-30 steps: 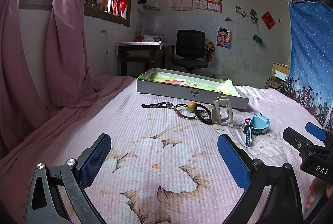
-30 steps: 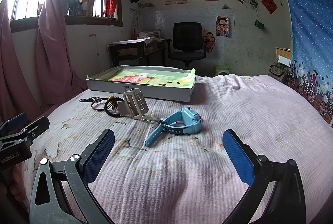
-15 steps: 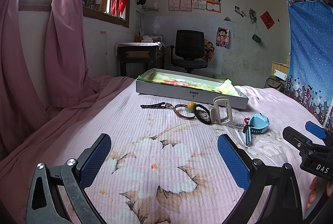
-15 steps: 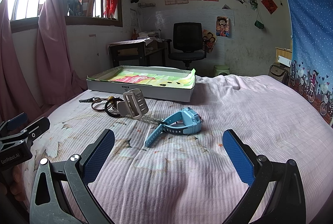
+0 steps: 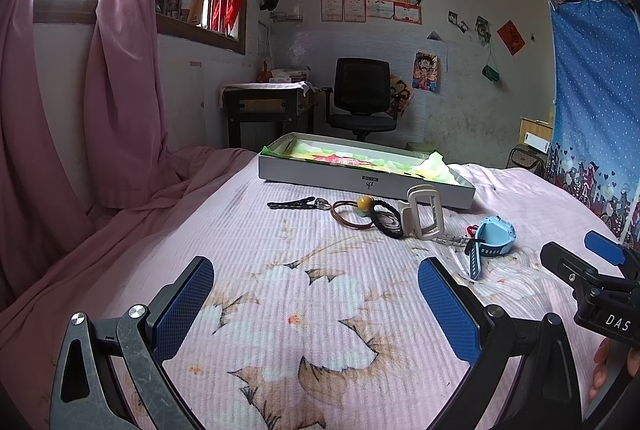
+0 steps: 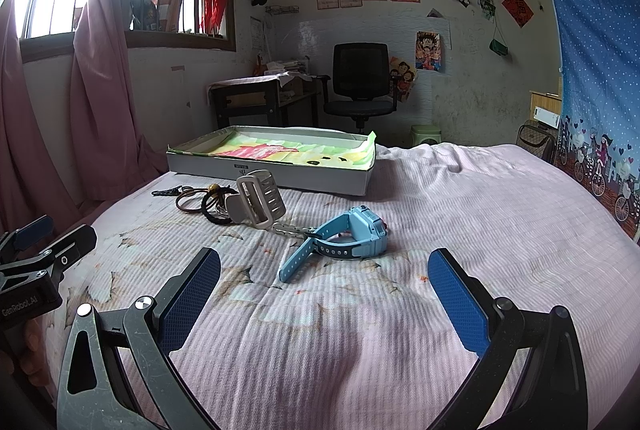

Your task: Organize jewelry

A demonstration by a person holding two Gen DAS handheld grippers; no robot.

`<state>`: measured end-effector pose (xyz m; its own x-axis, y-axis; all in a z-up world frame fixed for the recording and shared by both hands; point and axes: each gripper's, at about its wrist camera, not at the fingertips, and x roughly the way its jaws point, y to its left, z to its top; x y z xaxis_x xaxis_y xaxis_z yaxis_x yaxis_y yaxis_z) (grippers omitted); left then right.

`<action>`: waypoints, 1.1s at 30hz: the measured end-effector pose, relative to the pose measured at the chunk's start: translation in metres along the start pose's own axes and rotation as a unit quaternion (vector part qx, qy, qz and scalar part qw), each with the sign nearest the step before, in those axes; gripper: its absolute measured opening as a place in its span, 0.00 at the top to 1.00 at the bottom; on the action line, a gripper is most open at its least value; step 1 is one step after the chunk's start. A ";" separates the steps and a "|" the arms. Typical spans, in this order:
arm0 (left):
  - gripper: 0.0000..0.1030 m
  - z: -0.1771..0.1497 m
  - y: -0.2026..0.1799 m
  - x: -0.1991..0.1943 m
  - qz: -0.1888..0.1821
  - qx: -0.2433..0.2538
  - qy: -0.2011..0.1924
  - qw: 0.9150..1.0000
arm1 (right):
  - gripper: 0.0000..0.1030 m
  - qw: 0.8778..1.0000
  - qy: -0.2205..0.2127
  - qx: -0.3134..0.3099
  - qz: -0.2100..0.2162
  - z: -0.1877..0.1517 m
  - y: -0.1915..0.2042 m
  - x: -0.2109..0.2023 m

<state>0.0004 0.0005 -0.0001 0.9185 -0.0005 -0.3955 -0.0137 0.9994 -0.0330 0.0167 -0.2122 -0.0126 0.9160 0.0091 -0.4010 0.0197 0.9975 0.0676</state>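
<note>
The left gripper [image 5: 316,304] is hovering low and level, jaws spread wide, nothing between the pads [image 5: 183,306]. The right gripper [image 6: 324,304] is holding the same pose, fingers fully parted and gripping nothing. In the left wrist view the right gripper is showing at 3 o'clock; in the right wrist view the left gripper is showing at 9 o'clock. The two units are sitting side by side, apart.

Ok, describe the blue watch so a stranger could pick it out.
Find the shallow white cardboard tray on the pink bedspread. A row of trinkets lies before it; the light-blue plastic wristwatch ends that row, beside the beige plastic buckle. It alone is blue, strap trailing forward.
</note>
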 end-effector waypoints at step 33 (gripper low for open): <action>0.00 0.005 0.001 0.005 -0.028 -0.010 0.017 0.999 | 0.01 1.000 -0.002 -0.001 -0.001 0.000 -0.002 0.000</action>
<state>0.0073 0.0018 0.0025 0.9041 -0.0577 -0.4234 0.0289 0.9968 -0.0741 0.0164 -0.2139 -0.0122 0.9175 0.0065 -0.3977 0.0211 0.9977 0.0650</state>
